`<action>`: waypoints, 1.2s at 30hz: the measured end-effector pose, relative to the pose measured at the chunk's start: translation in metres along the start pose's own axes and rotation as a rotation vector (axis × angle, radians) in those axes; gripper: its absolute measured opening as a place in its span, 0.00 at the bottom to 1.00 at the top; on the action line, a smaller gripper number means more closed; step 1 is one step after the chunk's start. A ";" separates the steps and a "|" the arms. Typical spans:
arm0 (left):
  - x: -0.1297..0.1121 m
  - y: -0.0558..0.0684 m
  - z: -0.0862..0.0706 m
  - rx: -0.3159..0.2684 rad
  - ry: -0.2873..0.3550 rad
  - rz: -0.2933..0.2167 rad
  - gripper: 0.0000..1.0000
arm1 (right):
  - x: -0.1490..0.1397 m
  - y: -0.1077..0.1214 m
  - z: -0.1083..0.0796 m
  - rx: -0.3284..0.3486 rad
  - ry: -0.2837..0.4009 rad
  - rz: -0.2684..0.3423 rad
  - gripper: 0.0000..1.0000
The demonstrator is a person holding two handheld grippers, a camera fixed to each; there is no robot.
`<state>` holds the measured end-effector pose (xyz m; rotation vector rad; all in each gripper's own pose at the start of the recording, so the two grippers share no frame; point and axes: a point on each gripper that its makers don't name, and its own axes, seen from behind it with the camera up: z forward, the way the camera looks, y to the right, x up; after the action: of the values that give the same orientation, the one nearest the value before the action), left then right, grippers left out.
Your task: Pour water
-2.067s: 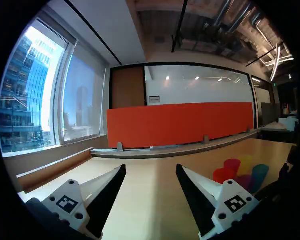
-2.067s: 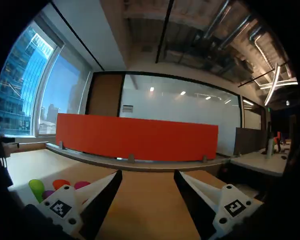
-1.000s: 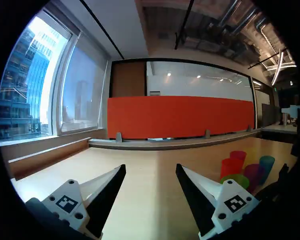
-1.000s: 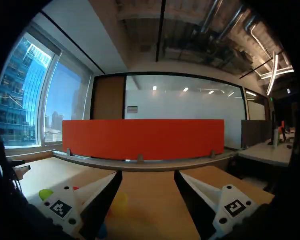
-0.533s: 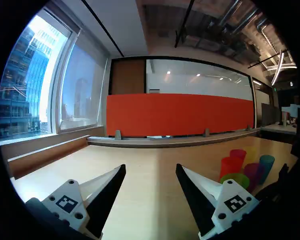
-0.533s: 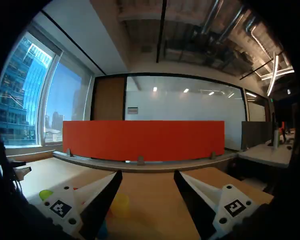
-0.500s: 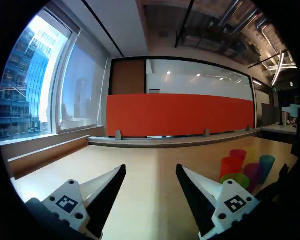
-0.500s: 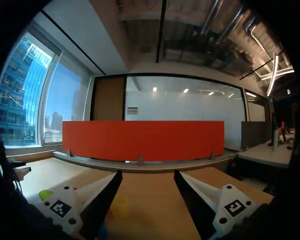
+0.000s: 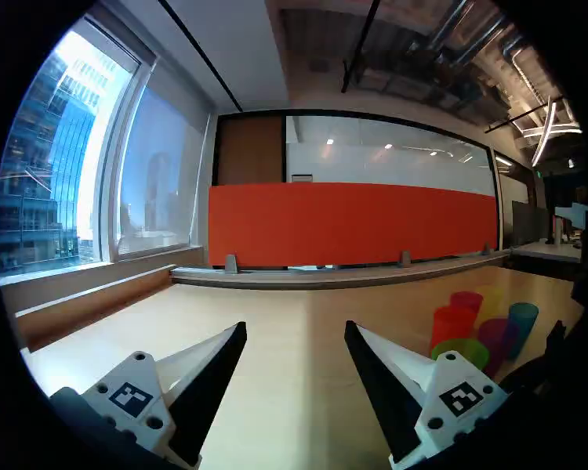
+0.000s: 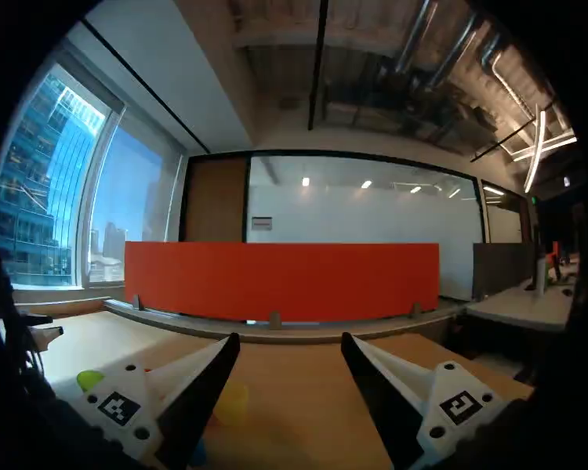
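Note:
A cluster of several coloured plastic cups stands on the wooden table [image 9: 278, 329] at the right of the left gripper view: a red cup [image 9: 451, 324], a pink one [image 9: 467, 301], a purple one [image 9: 495, 335], a teal one [image 9: 523, 319] and a green rim [image 9: 460, 348]. My left gripper [image 9: 294, 345] is open over bare table, left of the cups. In the right gripper view, my right gripper [image 10: 290, 352] is open; a yellow cup [image 10: 233, 401] and a green cup [image 10: 89, 380] peek from behind its left finger.
An orange divider panel [image 9: 349, 223] runs along the table's far edge, with a glass wall behind it. Large windows [image 9: 51, 180] line the left side. Another desk [image 10: 521, 301] stands at the right.
Both views lifted and steadied over two seconds; the cups slid lower and nearer. In the last half second the right gripper view tilted slightly upward. Both grippers stayed open.

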<state>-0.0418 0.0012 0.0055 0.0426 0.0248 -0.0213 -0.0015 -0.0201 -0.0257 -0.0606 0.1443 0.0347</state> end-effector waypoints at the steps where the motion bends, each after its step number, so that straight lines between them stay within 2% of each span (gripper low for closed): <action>1: 0.000 0.000 0.000 0.000 0.000 0.000 0.93 | -0.001 0.001 0.000 0.000 0.001 -0.001 1.00; 14: 0.000 -0.001 -0.001 0.000 0.000 0.000 0.92 | -0.022 0.009 0.009 -0.022 0.010 -0.025 1.00; 21: 0.000 0.000 0.000 0.000 0.000 0.000 0.93 | -0.044 0.003 0.015 -0.007 -0.012 0.044 1.00; 26: 0.000 0.000 0.000 0.000 0.000 0.000 0.92 | -0.065 0.008 0.017 -0.020 -0.050 0.085 1.00; 36: -0.001 -0.001 0.000 0.000 0.000 0.000 0.92 | -0.078 0.010 0.014 -0.004 -0.037 0.032 0.99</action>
<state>-0.0426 0.0007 0.0058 0.0424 0.0247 -0.0213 -0.0771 -0.0118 -0.0011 -0.0613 0.1078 0.0677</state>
